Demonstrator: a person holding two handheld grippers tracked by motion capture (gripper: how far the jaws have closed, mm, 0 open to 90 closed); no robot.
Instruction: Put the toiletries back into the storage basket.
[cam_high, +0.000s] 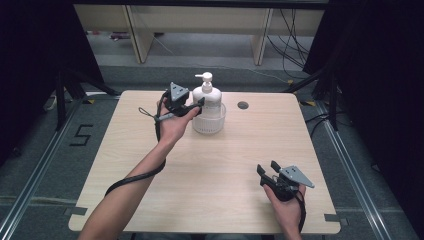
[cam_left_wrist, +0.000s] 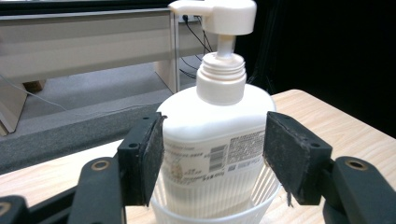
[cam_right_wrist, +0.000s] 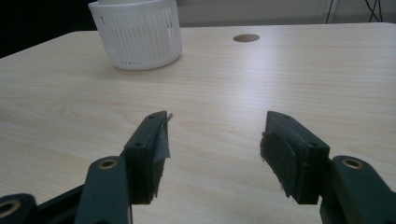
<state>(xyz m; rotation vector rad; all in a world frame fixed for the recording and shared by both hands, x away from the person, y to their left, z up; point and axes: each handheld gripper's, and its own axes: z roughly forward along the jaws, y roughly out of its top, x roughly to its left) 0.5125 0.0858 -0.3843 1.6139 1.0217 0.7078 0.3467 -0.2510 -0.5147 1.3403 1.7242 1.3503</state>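
Left gripper (cam_high: 199, 104): sat at 11 o'clock from the table centre in the high view, held in the person's left hand (cam_high: 172, 125), pointing toward 3 o'clock at the bottle.
Left gripper state: jaws stood wide, one pad on each side of the bottle body in the left gripper view; the left-hand pad (cam_left_wrist: 154, 156) lay against or just beside the bottle wall, the other stood just clear. No grip was shown.
Pump bottle (cam_left_wrist: 215, 135): white, upright, with a printed label and barcode facing the left gripper camera; pump head (cam_left_wrist: 215, 15) at 12 o'clock on the bottle, spout pointing toward 9 o'clock in that view.
Bottle location: stood inside the basket, at 12 o'clock from the table centre, near the far edge.
Basket (cam_high: 216, 124): white, round, ribbed plastic wall; its rim circled the lower part of the bottle.
Table (cam_high: 210, 170): light wood-grain top.
Cable hole (cam_high: 243, 105): round, dark, at 3 o'clock from the basket, near it but apart.
Right gripper (cam_high: 267, 169): sat at 5 o'clock from the table centre, near the near edge, held in the person's right hand (cam_high: 287, 202), pointing toward 10 o'clock.
Right gripper state: jaws stood wide with bare tabletop between them in the right gripper view; well apart from the basket.
Grey plate (cam_high: 297, 176): three-cornered, on top of the right gripper.
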